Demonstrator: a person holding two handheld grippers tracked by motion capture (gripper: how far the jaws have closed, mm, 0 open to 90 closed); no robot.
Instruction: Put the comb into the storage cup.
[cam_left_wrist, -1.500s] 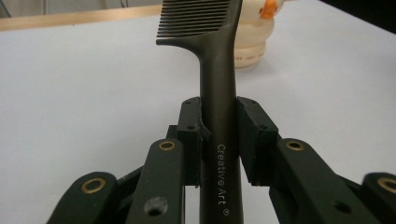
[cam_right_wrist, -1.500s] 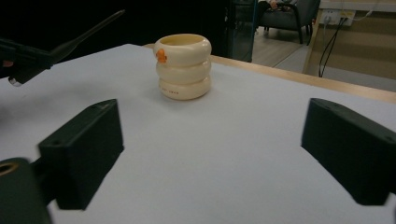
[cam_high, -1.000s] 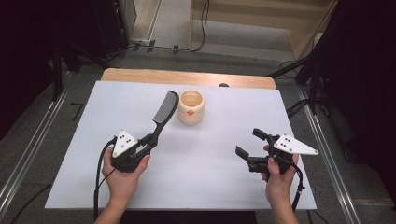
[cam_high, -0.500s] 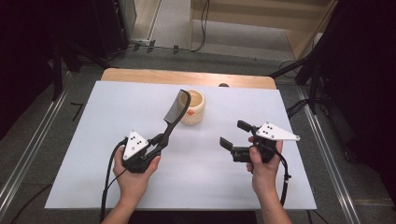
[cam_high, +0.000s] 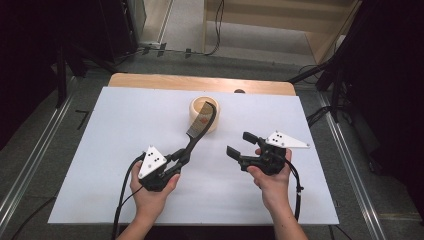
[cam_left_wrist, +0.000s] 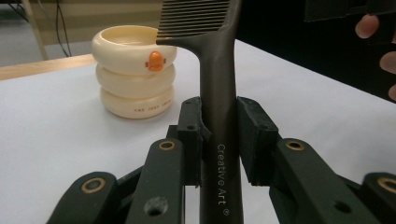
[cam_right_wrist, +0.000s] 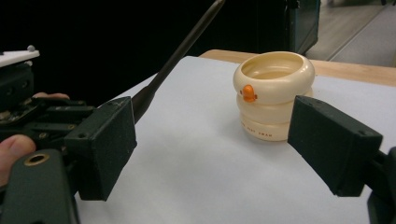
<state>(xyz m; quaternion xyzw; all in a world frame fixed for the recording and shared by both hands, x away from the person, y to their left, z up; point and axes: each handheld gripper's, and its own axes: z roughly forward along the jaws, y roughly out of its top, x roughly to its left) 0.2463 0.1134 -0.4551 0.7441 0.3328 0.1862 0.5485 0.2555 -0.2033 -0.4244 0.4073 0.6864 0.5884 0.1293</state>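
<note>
Both grippers have swung inward since the earlier high-view frames. One second ago the comb stood off to the left of the cream cup, teeth clear of it; half a second ago it was just beside the rim; now its toothed head lies over the cup's opening as seen from above. Whether the teeth sit inside the cup or only above it cannot be told from the high view; the left gripper view shows the teeth level with or slightly above the rim.

Left gripper: jaws closed tight on the comb's black handle, near its lower end, comb pointing up and away toward the cup. Grip looks square, handle centred between the pads.

Right gripper: jaws spread wide, holding nothing. It has drifted leftward from the table's right side and now sits near the cup, aimed at it; in the right gripper view the cup stands between the two pads, still well apart from them.

Cup stands upright on the white sheet, toward the far middle, a small orange mark on its upper ring.

Judgement: the comb is being brought to the cup for dropping in, nearly there. The open right gripper seems set to steady the cup, which could tip if the comb catches its rim.
</note>
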